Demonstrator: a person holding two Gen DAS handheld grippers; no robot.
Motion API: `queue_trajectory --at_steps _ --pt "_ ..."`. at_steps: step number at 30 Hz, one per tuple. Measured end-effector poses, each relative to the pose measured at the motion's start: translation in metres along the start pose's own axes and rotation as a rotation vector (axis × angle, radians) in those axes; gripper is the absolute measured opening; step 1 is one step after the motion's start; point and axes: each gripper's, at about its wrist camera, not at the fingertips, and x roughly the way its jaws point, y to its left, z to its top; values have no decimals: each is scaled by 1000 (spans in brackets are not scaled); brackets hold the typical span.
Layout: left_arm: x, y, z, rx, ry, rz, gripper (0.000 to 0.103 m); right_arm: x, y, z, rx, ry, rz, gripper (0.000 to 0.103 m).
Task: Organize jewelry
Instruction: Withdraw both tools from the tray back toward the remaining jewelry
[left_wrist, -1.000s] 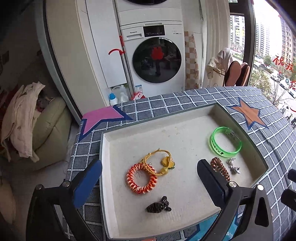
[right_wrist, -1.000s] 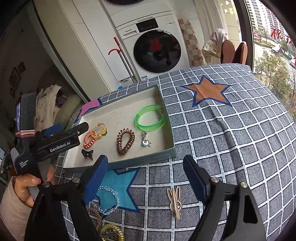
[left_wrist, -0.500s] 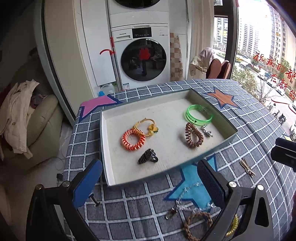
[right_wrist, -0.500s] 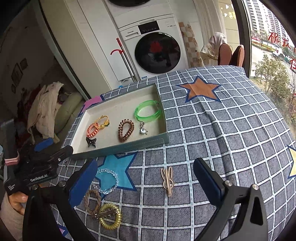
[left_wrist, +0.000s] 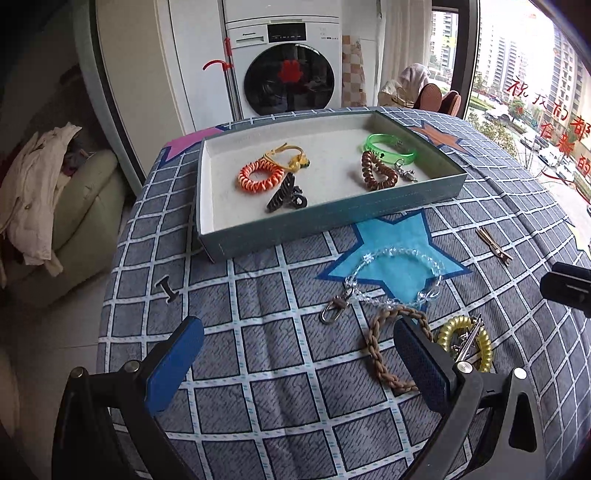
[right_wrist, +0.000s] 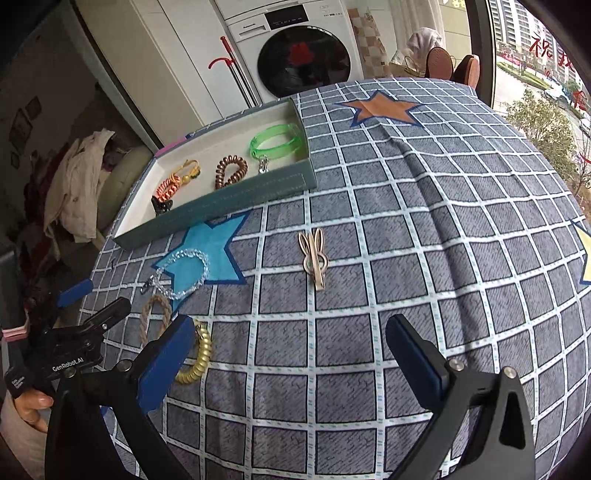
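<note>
The shallow tray (left_wrist: 332, 218) holds an orange coil tie (left_wrist: 258, 179), a yellow cord (left_wrist: 291, 157), a black claw clip (left_wrist: 284, 194), a brown coil (left_wrist: 376, 171) and a green bracelet (left_wrist: 391, 149). In front of it on the cloth lie a clear bead bracelet (left_wrist: 399, 280), a braided brown bracelet (left_wrist: 380, 343) and a yellow coil tie (left_wrist: 465, 343). My left gripper (left_wrist: 299, 365) hangs open just left of the braided bracelet. My right gripper (right_wrist: 291, 347) is wide open and empty, with a gold rabbit clip (right_wrist: 314, 254) ahead of it.
A checked cloth with coloured stars covers the table (right_wrist: 443, 221). A small black pin (left_wrist: 166, 290) lies near its left edge. A washing machine (left_wrist: 288, 74) stands behind, a cushioned seat with clothes (left_wrist: 55, 206) at the left, and a window on the right.
Both views have drawn back from the tray toward the near side. My left gripper was over the tray and now hangs over the loose jewellery. The right jaws spread wider.
</note>
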Motion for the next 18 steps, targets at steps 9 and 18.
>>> queue_trajectory --at_steps 9,18 --pt "5 -4 -8 -12 17 19 103 12 1 -4 -3 10 -56 103" --pt "10 -8 -12 -4 30 22 103 25 4 8 -33 13 -88 103"
